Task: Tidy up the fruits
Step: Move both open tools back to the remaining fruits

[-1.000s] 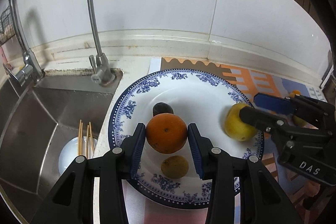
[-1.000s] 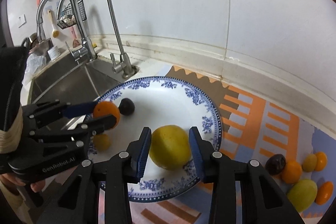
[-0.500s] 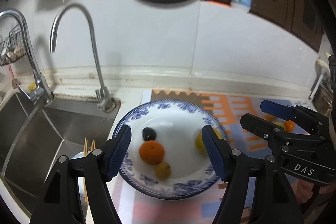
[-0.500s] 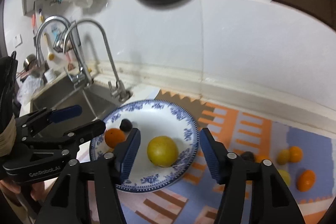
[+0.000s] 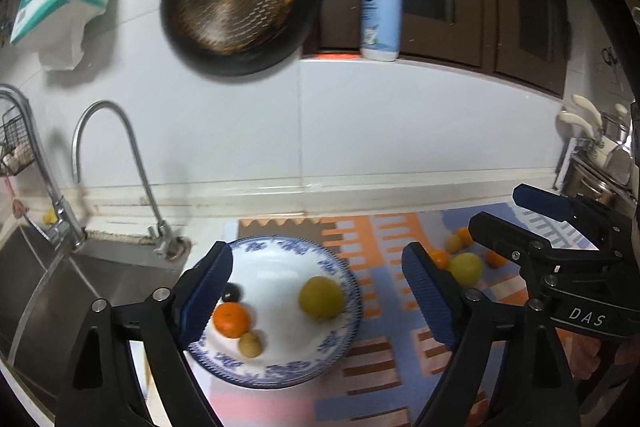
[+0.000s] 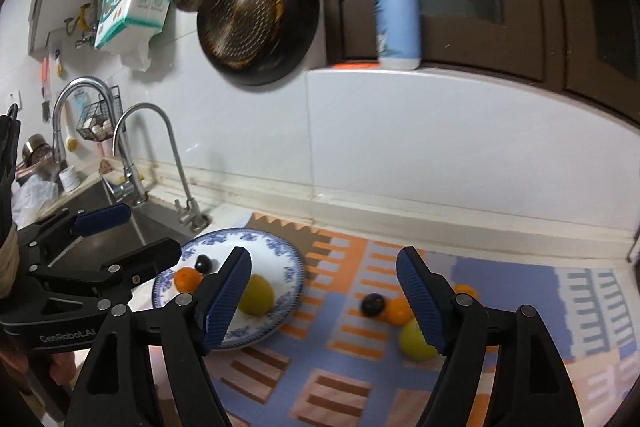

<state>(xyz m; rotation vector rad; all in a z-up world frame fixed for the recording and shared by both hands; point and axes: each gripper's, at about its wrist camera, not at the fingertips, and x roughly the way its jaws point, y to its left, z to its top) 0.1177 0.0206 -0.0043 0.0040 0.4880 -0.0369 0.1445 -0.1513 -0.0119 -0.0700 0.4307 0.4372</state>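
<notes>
Now, through the left wrist view, the left gripper (image 5: 318,293) has lifted away from the plate (image 5: 344,339), and its jaws are opening wide with nothing between the pads. A second ago they clasped the orange (image 5: 231,319); that fruit now lies free on the plate below the left jaw, with a dark plum (image 5: 232,293) just behind it and a small brownish fruit (image 5: 251,344) touching its near side. The yellow fruit (image 5: 322,297) sits on the plate between the jaws, well below them. Beyond the right jaw, loose fruits (image 5: 464,269) wait on the mat (image 5: 380,359) covering the desk, and the right gripper's body hangs at the far right.

From the right wrist view, the right gripper (image 6: 324,301) has likewise let go of the yellow fruit (image 6: 256,295), which rests on the plate (image 6: 294,267) just beside the left jaw. Its jaws are opening too, empty. Behind the right jaw lie a plum (image 6: 372,305), an orange (image 6: 396,311) and a yellow-green fruit (image 6: 414,341).

Both placements look finished, so I judge the pile on the mat comes next.
</notes>
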